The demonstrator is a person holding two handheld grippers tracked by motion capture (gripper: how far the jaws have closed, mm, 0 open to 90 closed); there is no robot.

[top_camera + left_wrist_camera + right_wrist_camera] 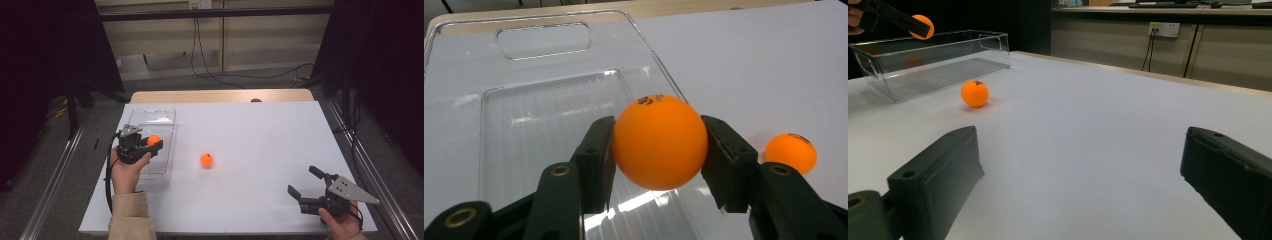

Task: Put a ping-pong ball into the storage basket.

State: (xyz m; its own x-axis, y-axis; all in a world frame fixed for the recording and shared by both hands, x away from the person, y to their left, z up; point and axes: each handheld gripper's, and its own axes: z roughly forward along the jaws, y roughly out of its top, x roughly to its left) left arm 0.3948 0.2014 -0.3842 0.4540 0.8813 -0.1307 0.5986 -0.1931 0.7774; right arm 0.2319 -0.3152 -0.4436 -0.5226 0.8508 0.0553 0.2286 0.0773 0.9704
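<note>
Worktop [260, 145] big and white, with clear plastic box [152, 125] resting on the left part. Left claw [156, 145] held over the box, squeezing tight on held orange ball [660, 142], one pad on each side of it, up in the air and not touching the box floor. Right claw [305, 182] wide open and holding nothing, low near the front right edge. Other orange ball [206, 160] lying loose in the middle, just right of the box. Could bounce right back out if let go from this high. Could also slip from the pads, being round and smooth. Loose ball might roll away if bumped.
</note>
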